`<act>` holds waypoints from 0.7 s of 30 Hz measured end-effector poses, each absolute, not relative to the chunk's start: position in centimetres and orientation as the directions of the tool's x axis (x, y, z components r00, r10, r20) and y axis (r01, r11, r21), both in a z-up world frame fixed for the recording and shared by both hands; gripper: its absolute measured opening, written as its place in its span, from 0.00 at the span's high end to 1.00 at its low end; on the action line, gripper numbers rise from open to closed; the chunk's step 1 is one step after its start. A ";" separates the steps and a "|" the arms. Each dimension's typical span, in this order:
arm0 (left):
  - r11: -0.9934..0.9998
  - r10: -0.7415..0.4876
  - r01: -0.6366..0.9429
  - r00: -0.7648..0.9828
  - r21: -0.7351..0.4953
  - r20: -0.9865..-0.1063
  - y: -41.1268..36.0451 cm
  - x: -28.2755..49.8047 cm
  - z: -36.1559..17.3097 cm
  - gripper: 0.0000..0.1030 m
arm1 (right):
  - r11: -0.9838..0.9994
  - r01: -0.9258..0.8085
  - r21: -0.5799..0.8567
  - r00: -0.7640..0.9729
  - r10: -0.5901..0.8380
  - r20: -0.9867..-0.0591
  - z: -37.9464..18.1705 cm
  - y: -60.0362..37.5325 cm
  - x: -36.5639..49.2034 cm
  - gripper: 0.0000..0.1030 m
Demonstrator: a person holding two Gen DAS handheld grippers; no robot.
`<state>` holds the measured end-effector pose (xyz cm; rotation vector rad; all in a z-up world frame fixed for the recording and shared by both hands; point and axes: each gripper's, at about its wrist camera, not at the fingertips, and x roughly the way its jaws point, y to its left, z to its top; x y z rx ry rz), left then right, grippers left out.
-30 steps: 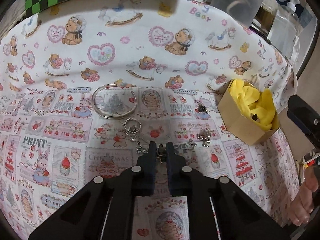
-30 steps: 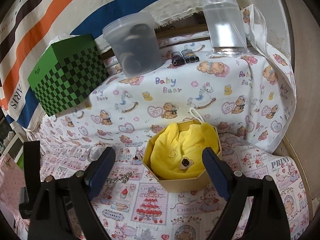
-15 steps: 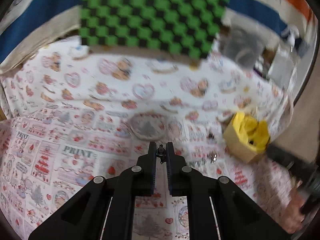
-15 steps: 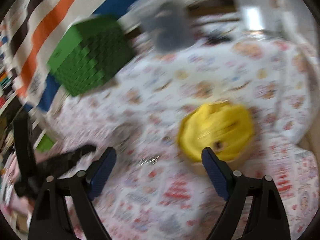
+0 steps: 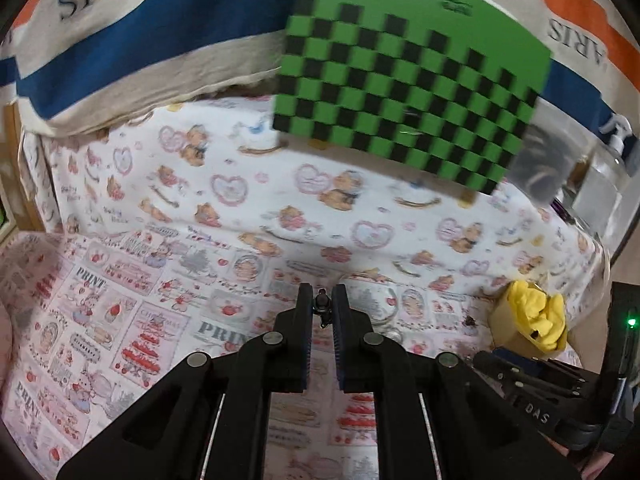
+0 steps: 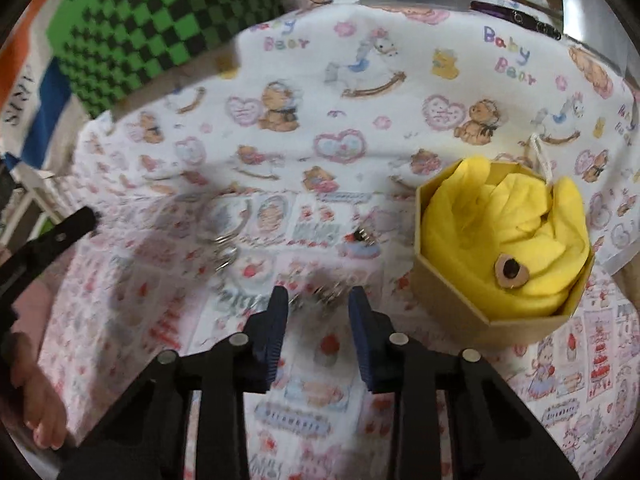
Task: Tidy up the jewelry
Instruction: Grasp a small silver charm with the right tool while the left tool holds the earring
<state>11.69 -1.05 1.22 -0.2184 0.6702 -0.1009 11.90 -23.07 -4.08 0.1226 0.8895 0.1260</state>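
1. Now your left gripper [image 5: 321, 312] is clamped on a small dark jewelry piece [image 5: 321, 305], pinched right at the fingertips and lifted clear of the printed cloth [image 5: 120, 300].
2. Your right gripper [image 6: 318, 312] has its jaws apart and holds nothing; it hangs low over a cluster of small silver charms [image 6: 320, 294] lying just ahead of its tips.
3. Your target, judging by the task, is the cardboard box [image 6: 452, 304] with the yellow lining [image 6: 500, 220]. Seen from the left gripper, that box [image 5: 508, 326] lies low and well off to the right, so the held piece must travel rightward and forward.
4. Note that a round brown-and-black piece [image 6: 512, 270] already rests on the lining, near the front rim.
5. Loose pieces remain on the cloth: a silver bangle [image 6: 230, 224] to the right gripper's left, and a tiny dark piece [image 6: 362, 236] between the bangle and the box.
6. Expect the pinched piece to be slippery; keep the jaws squeezed until it is over the lining.
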 end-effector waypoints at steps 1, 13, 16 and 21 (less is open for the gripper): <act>0.970 -0.166 0.017 0.779 -0.244 -0.604 -0.7 11.8 1.2 0.92 | 0.987 -0.045 0.155 0.622 0.149 -0.769 -4.2 -23.0 12.3 0.74; 0.979 -0.109 -0.016 0.801 -0.203 -0.588 -0.2 11.5 1.5 0.92 | 0.993 -0.005 0.120 0.589 0.100 -0.802 -5.7 -22.5 13.9 0.84; 0.980 -0.109 -0.012 0.805 -0.200 -0.583 -0.3 11.3 1.6 0.92 | 0.992 -0.009 0.124 0.594 0.105 -0.797 -5.5 -22.5 13.7 0.84; 0.979 -0.121 0.007 0.820 -0.203 -0.560 -0.6 10.6 2.5 0.92 | 0.988 -0.040 0.147 0.623 0.139 -0.770 -4.1 -23.1 11.8 0.89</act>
